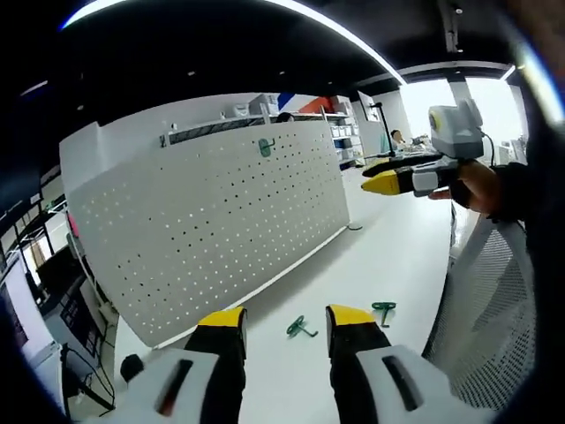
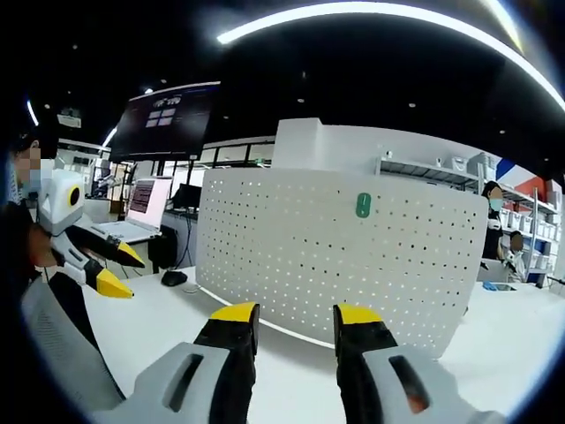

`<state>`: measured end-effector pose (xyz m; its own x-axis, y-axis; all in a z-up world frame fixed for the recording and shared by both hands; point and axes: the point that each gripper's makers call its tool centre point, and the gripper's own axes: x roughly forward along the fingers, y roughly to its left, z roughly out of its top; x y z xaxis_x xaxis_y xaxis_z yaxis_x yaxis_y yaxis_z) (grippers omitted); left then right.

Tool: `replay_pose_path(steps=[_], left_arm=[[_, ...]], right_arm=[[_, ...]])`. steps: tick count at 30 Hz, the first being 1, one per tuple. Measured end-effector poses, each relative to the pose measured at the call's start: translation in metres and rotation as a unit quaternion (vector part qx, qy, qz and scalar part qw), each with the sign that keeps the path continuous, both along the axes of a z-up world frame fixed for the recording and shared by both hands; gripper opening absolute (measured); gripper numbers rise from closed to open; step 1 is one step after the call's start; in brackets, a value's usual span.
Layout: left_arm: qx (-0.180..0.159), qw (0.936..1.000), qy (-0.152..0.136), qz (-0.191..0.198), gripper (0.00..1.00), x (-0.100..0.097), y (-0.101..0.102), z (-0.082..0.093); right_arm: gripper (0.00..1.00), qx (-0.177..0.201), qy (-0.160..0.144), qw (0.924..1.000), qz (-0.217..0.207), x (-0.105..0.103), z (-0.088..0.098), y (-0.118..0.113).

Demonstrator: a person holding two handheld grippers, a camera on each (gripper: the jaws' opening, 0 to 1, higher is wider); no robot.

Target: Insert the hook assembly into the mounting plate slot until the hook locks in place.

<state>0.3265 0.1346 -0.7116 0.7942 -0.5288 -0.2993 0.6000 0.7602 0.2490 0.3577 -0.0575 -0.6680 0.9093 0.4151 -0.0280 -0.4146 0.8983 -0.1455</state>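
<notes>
A white pegboard mounting plate (image 1: 212, 221) stands upright on the white table, with one green hook (image 1: 265, 147) fixed near its top edge. Two more green hooks lie loose on the table, one (image 1: 300, 328) beyond my left gripper's jaws and one (image 1: 384, 309) further right. My left gripper (image 1: 285, 320) is open and holds nothing. The right gripper (image 1: 375, 174) hovers at the upper right in a hand, jaws apart. In the right gripper view the pegboard (image 2: 335, 256) faces me with the green hook (image 2: 363, 205) on it; my right gripper (image 2: 296, 314) is open and empty, and the left gripper (image 2: 124, 270) is at the left.
A mesh chair back (image 1: 494, 309) stands close on the right of the left gripper view. A laptop (image 2: 146, 212), a mouse (image 2: 174, 277) and a dark monitor (image 2: 168, 119) are left of the pegboard. Shelves and seated people are in the background.
</notes>
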Motion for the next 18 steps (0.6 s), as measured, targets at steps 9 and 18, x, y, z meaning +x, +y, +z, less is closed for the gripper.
replay_pose_path(steps=[9,18], left_arm=[[0.024,0.9974,0.022,-0.064,0.34,0.037,-0.026,-0.018],[0.052,0.9918,0.060,-0.100,0.29,0.065,-0.041,-0.060]], right_arm=[[0.32,0.004,0.006,1.0000,0.002,0.002,-0.002,0.000],[0.32,0.003,0.016,0.9998,0.006,0.005,-0.007,0.000]])
